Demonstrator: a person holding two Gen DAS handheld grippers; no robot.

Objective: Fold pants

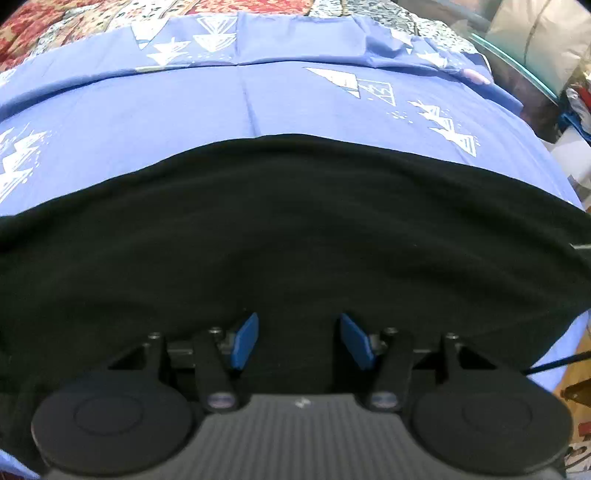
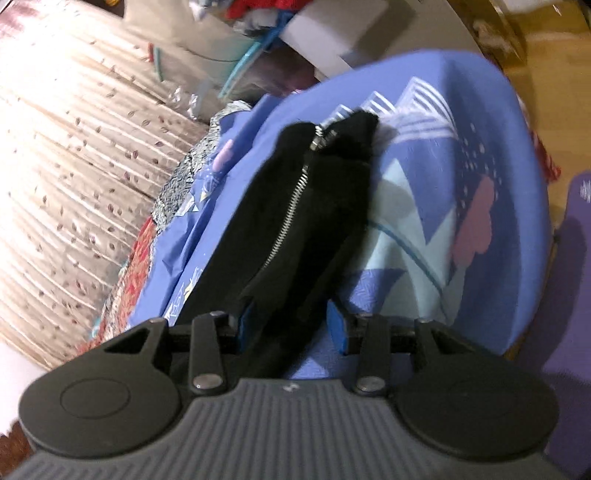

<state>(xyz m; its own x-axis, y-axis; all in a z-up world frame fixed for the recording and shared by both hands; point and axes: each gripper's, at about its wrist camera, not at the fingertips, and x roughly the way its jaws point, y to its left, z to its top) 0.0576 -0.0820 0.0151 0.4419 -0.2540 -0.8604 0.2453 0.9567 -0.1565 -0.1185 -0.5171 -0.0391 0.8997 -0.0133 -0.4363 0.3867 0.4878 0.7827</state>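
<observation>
The black fleece pants [image 1: 295, 236] lie flat on the blue patterned bedsheet [image 1: 258, 107], long axis crosswise just ahead of the spread left claw [image 1: 299, 341]. The right claw [image 2: 291, 328], half spread, straddles the zippered end [image 2: 295, 199] without pinching it. A red patchwork quilt [image 1: 55, 22] lies beyond, clear.

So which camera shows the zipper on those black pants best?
The right wrist view: the silver zipper runs in plain sight down the black pants. The left wrist view shows only plain black cloth, no zipper.
</observation>
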